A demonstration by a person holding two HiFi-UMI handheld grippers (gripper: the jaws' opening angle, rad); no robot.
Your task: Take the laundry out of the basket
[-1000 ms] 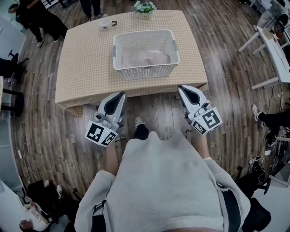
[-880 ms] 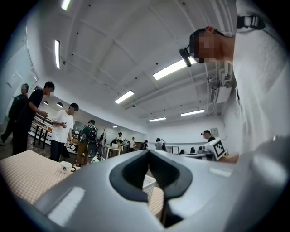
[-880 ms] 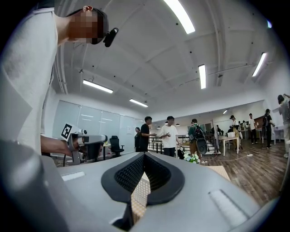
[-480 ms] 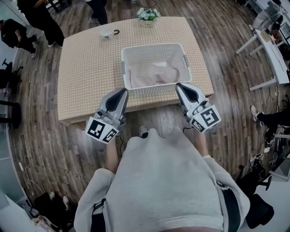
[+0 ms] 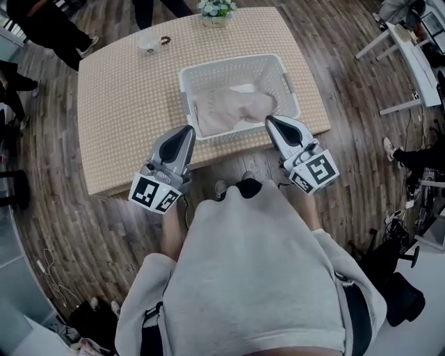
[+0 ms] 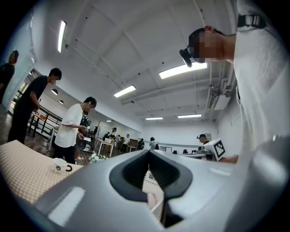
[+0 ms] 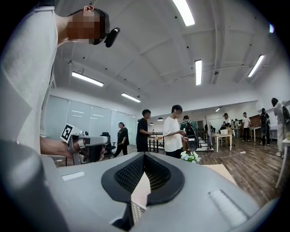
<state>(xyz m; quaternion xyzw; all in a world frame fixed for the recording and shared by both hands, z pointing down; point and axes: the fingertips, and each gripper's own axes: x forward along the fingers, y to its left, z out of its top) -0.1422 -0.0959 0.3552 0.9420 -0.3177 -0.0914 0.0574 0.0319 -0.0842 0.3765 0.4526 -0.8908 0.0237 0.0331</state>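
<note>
Laundry (image 5: 229, 111), pale pink cloth, lies bunched in the white lattice basket (image 5: 233, 62) by the table's (image 5: 125, 104) near edge, flanked by left gripper (image 5: 188, 130) and right gripper (image 5: 269, 120), both with jaws together, empty.

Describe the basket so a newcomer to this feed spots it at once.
Find the tan checked table. Near its front edge sits the basket: white, rectangular, lattice-walled, holding pale pink laundry. The cup and flowers at the far edge are far smaller.

No legible text, labels or numbers anywhere
</note>
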